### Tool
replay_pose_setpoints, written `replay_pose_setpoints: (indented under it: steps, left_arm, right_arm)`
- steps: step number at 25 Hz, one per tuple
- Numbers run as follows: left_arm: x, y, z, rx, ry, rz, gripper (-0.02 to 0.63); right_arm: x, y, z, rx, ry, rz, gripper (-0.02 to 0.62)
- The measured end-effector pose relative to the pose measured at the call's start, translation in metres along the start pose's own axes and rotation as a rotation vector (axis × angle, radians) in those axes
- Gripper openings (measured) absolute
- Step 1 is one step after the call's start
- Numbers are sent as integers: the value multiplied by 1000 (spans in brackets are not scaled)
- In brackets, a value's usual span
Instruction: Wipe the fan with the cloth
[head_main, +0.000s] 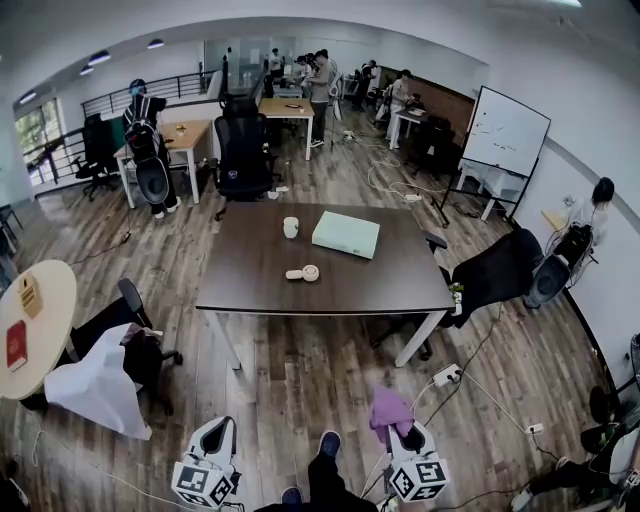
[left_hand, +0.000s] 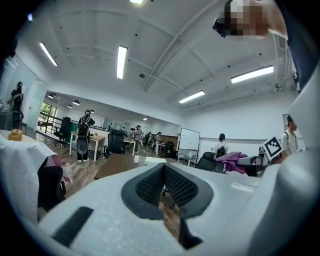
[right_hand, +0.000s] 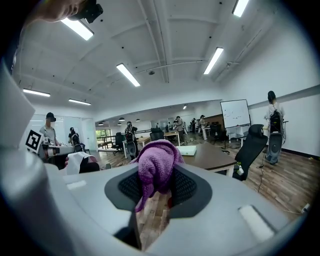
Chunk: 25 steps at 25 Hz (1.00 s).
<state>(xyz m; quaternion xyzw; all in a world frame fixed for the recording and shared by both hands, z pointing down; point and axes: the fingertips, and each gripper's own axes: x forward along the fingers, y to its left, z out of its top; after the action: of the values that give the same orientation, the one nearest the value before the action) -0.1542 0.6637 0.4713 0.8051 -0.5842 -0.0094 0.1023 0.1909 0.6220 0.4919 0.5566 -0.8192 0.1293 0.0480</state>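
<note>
Dark table (head_main: 250, 290), head-view-only fan (head_main: 303, 273), right tongs (right_hand: 156, 191) clamping cloth (right_hand: 154, 162)

Fan (head_main: 304, 273) on table (head_main: 250, 288); box (head_main: 346, 234) behind, right.

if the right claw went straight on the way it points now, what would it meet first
Likely the near edge of the dark table: the right claw, shut on the purple cloth, points at it across the floor. Depth is unclear.
</note>
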Motion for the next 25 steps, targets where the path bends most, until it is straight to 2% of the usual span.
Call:
replay_pose_setpoints:
  steps: [16, 25]
  left_arm:
    - [159, 16, 27, -11, -20, 18, -5]
    - [256, 25, 42, -7, -29, 77, -5]
  right_arm:
    - [143, -71, 41, 19, -2, 42, 123]
    - [227, -125, 76, -14, 14, 127, 123]
